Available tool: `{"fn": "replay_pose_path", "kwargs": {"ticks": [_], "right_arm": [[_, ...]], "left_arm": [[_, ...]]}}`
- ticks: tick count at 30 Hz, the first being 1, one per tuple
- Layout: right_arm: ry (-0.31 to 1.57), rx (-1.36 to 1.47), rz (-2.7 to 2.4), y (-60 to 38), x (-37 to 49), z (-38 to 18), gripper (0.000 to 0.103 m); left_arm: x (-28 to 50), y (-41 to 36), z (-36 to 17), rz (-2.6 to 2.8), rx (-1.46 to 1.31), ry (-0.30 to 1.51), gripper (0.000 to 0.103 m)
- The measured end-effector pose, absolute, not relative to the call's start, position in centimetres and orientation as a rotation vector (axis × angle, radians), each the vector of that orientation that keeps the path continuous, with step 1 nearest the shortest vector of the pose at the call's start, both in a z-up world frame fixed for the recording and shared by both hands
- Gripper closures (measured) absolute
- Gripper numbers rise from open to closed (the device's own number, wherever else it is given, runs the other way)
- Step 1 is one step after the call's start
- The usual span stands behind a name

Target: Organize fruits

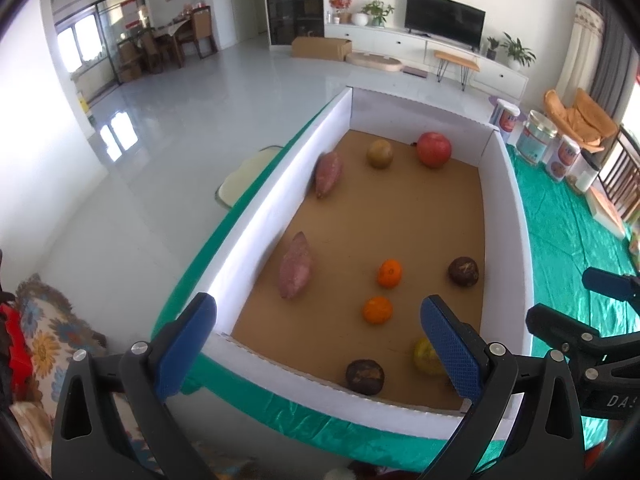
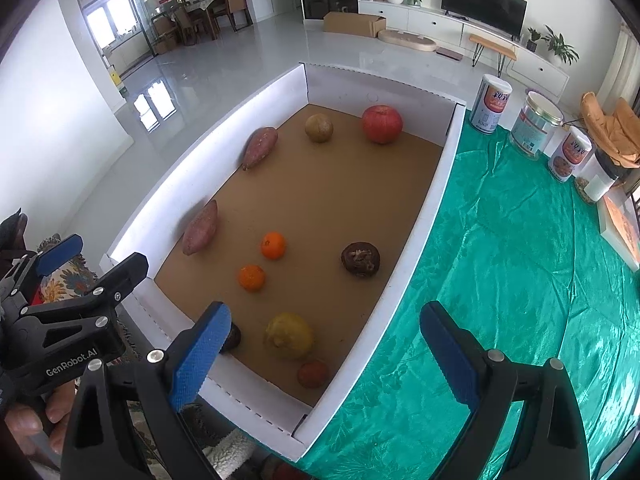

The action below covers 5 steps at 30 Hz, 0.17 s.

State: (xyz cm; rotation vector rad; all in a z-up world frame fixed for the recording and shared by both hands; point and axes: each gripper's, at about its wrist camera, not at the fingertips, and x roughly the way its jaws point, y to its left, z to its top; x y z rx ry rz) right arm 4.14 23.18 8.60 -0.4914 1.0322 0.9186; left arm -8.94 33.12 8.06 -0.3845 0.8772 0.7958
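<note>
Both grippers hang over the near end of the white-walled box, jaws spread wide, nothing between them. The left gripper frames two small oranges; the right gripper sits just before a yellow fruit. Two sweet potatoes lie lengthwise against the box's left wall. A red apple rests at the far end.

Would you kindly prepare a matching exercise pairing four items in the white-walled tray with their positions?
Items:
1. round red apple
2. large yellow lemon-like fruit
3. two small orange tangerines
4. two pink sweet potatoes

Places:
A. along the left wall
B. far right corner
C. near end of the white-walled cardboard tray
D. middle of the brown floor

Pairs: 1-B, 2-C, 3-D, 4-A
</note>
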Motion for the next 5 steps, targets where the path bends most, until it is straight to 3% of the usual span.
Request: {"fn": "replay_pose_path", "kwargs": {"ticks": [5], "right_arm": [[1.033,-0.486,0.919,23.12,4.19,8.55,0.008]], "left_arm": [[-8.86,32.65,8.49,0.802,-0.358,0.859,0.001]]}}
